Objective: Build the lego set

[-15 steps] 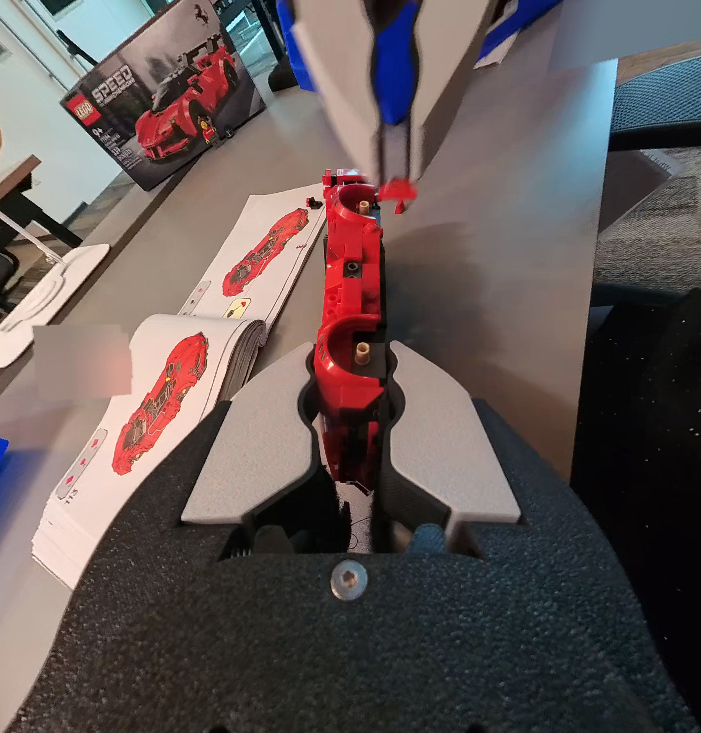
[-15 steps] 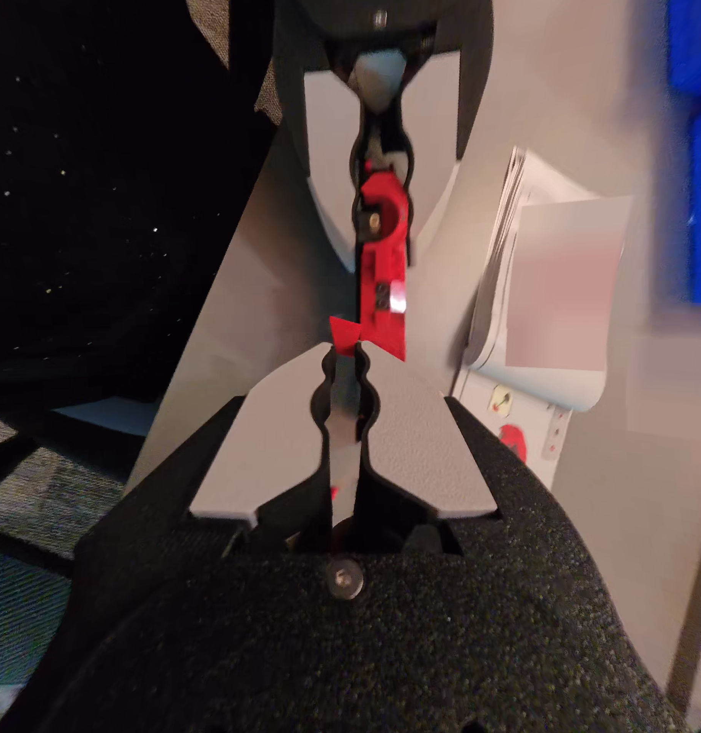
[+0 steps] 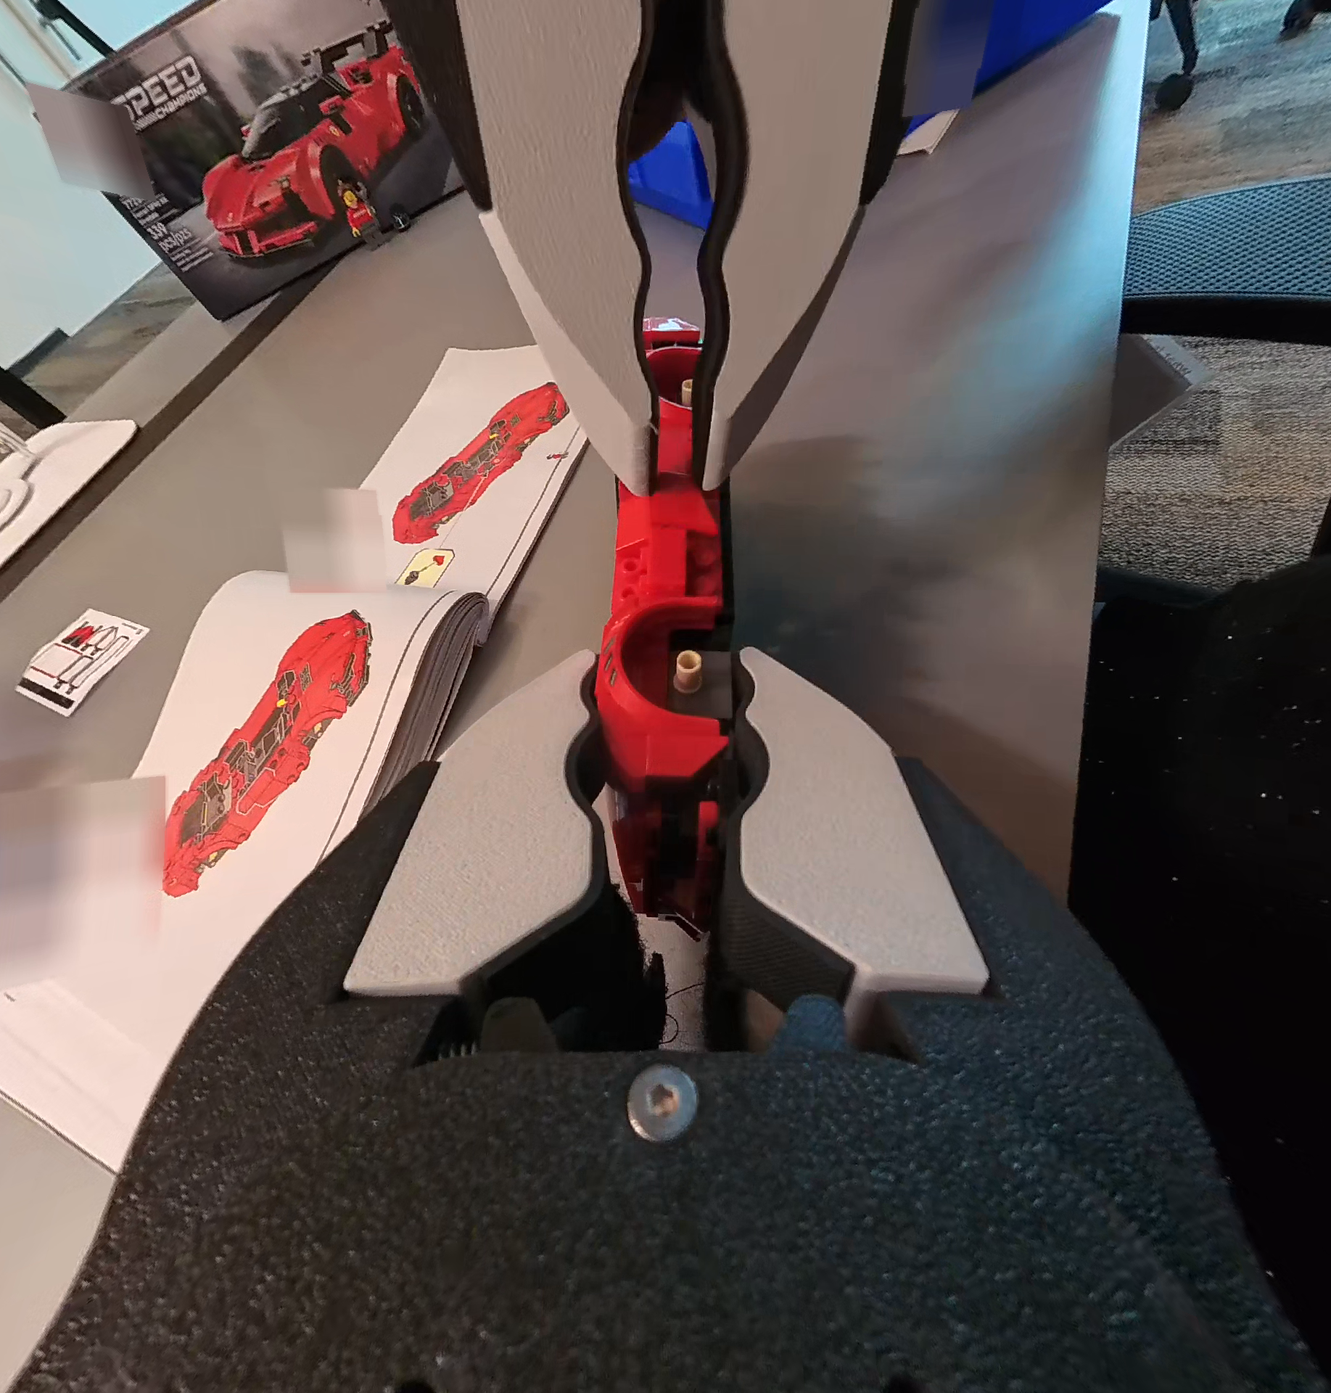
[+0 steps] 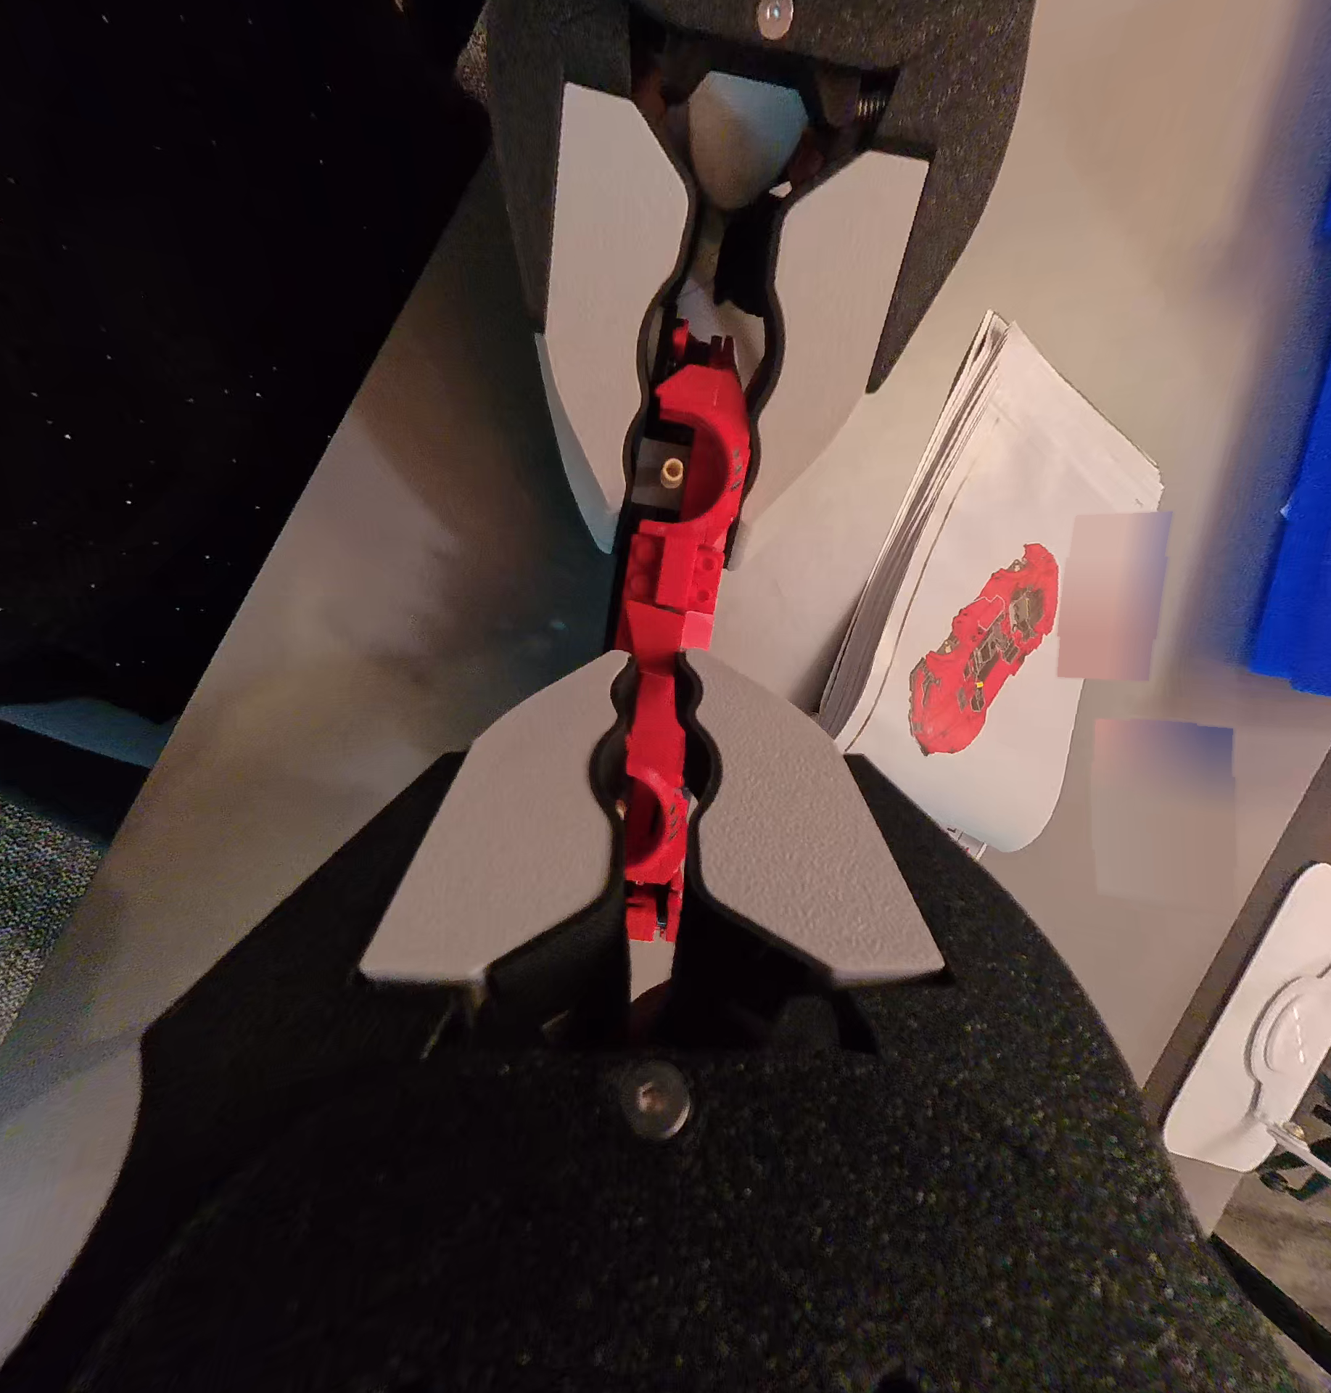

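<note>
— Red plastic fills both views: what is held?
— A part-built red car body (image 3: 666,701), on its side above the grey table (image 3: 911,528). The left gripper (image 3: 666,678) pinches one end at a wheel arch; the right gripper (image 4: 654,678) has its fingers closed around the other end.

— Any writing?
— An open instruction booklet (image 3: 270,716) with red car drawings lies left of the model, a small sticker sheet (image 3: 82,659) beside it. The printed set box (image 3: 270,173) stands at the table's far edge; its lettering is left unquoted.

— What differs from half a second ago?
— Then the right gripper hovered near the far end, nipping a small red piece. Now it has come down over the body, and that loose piece can no longer be made out. The left gripper's grip is unchanged. A blue bin (image 3: 670,173) shows behind.
</note>
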Motion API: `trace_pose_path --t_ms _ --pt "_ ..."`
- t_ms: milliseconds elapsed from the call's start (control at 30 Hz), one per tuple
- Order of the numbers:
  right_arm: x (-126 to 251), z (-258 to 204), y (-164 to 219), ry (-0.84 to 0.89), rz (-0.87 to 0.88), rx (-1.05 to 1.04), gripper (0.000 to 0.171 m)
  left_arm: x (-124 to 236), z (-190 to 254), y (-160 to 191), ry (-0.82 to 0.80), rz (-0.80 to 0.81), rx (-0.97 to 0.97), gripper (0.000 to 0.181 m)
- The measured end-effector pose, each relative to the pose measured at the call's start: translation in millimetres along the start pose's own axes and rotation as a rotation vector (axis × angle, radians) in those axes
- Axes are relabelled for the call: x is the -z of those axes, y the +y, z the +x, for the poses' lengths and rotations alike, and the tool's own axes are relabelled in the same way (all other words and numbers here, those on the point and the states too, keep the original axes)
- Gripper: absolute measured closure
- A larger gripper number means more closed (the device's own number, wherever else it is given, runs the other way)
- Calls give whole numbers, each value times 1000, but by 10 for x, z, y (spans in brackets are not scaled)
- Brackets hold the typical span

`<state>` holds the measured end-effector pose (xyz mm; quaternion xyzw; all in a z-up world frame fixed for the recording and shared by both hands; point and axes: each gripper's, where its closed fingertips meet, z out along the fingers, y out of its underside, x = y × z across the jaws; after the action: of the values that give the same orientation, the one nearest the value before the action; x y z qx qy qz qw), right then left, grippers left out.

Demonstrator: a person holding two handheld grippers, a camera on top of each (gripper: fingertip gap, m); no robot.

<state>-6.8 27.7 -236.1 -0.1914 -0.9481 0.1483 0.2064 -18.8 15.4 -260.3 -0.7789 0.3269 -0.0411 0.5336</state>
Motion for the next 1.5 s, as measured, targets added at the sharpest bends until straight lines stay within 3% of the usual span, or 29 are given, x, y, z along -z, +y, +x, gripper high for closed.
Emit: trace_pose_path --t_ms 1500 --pt "-27 51 7 -76 -22 17 157 3 -19 1 24 2 36 151"
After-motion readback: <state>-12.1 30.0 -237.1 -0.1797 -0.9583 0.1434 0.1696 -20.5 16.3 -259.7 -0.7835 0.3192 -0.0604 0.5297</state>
